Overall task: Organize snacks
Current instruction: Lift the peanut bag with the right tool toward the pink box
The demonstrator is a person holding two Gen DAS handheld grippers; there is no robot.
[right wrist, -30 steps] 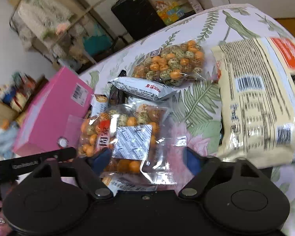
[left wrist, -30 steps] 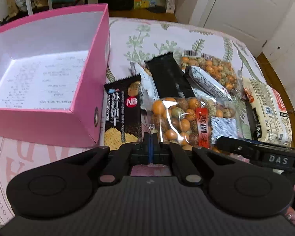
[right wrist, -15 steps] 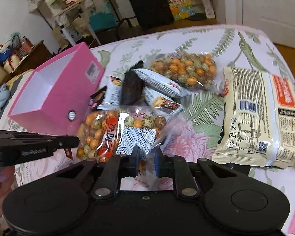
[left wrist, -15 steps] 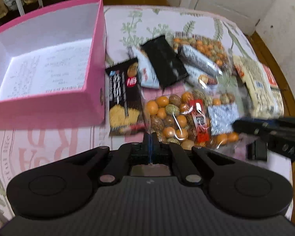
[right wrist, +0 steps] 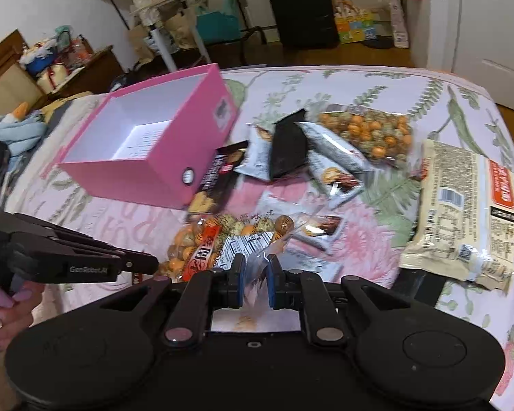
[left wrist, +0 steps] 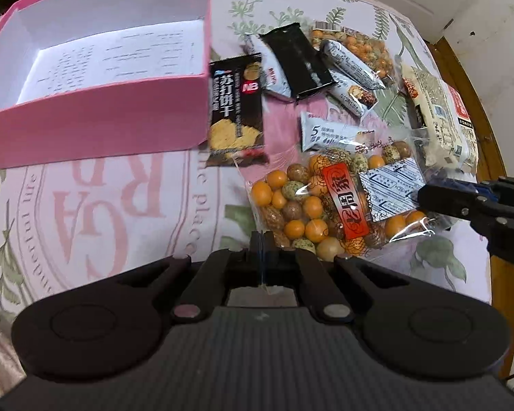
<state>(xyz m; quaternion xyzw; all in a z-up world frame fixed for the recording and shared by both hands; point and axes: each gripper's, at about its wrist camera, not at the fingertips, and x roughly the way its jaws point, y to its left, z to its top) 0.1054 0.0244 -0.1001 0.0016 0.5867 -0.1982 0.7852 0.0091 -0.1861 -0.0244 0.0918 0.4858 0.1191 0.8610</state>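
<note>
The right gripper [right wrist: 255,270] pinches the clear edge of a bag of coated nuts [right wrist: 219,246], its jaws almost together on the plastic. The left gripper [left wrist: 262,239] is fully closed and holds nothing. The bag hangs over a floral tablecloth [left wrist: 85,205]. An open pink box [right wrist: 147,157] sits at ten o'clock from the bag.
</note>
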